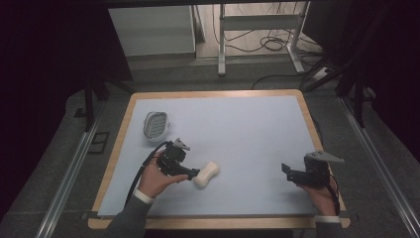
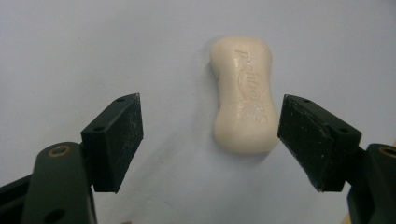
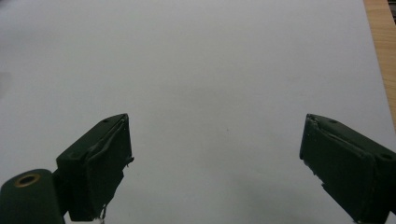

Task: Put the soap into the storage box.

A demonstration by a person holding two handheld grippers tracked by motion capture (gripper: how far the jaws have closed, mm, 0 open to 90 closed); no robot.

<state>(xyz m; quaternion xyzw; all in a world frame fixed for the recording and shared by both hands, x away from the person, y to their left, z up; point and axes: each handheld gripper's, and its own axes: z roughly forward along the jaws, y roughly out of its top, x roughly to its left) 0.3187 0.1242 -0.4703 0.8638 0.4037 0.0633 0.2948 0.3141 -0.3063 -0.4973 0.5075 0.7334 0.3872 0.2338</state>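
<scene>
A cream bar of soap (image 1: 207, 175) with a pinched waist lies on the pale blue mat (image 1: 237, 129) near the front left. My left gripper (image 1: 190, 174) is open right beside it, jaws pointing at the bar. In the left gripper view the soap (image 2: 243, 95) lies flat between and just beyond the spread jaws, nearer the right one, embossed lettering facing up. My right gripper (image 1: 287, 171) hovers open over bare mat at the front right. Nothing lies between its fingers (image 3: 100, 163) in the right gripper view.
A white oval soap dish (image 1: 156, 125) with a ridged inside sits on the mat behind my left hand. The mat rests on a wooden board (image 1: 116, 148) whose edge shows all round. Beyond the table stand desk legs and cables on the floor.
</scene>
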